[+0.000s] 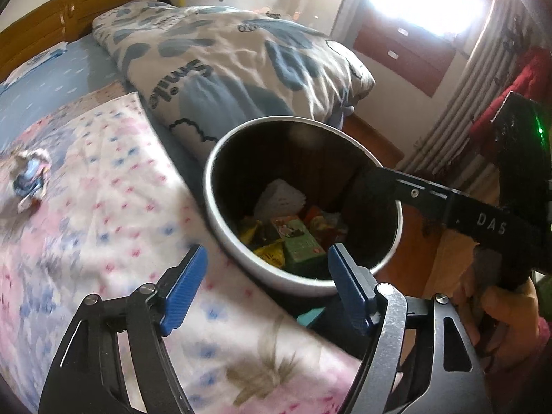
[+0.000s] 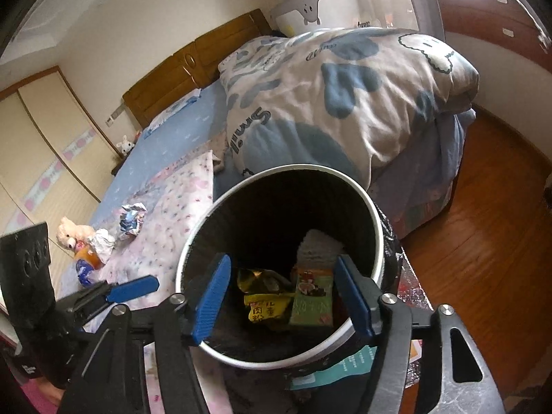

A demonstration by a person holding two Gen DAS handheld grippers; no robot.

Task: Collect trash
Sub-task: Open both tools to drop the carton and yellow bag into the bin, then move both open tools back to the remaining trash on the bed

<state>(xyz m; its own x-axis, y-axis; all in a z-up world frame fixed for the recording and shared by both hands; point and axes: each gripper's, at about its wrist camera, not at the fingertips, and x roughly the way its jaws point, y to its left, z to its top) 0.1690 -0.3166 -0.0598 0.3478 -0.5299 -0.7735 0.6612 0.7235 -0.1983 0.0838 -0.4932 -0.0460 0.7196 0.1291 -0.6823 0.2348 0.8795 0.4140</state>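
A round trash bin with a white rim [image 1: 220, 241] [image 2: 376, 227] stands beside the bed and holds several snack wrappers [image 1: 300, 248] [image 2: 265, 307] and a white crumpled paper [image 1: 279, 196] [image 2: 317, 248]. My left gripper [image 1: 267, 286] is open and empty, over the bed edge at the bin's near rim. My right gripper [image 2: 286, 296] is open and empty, held over the bin's mouth; its arm [image 1: 448, 203] reaches across the bin in the left wrist view. A crumpled blue-and-white wrapper [image 1: 29, 176] [image 2: 132, 219] lies on the pink sheet. More crumpled trash [image 2: 100, 241] lies near the bed's edge.
A folded blue-and-white duvet [image 1: 224, 58] [image 2: 331, 96] lies on the bed behind the bin. A small plush toy [image 2: 70, 233] and an orange packet [image 2: 89, 258] sit at the bed's left edge. Wooden floor [image 2: 483, 241] to the right. A dresser [image 1: 403, 48] stands by the bright window.
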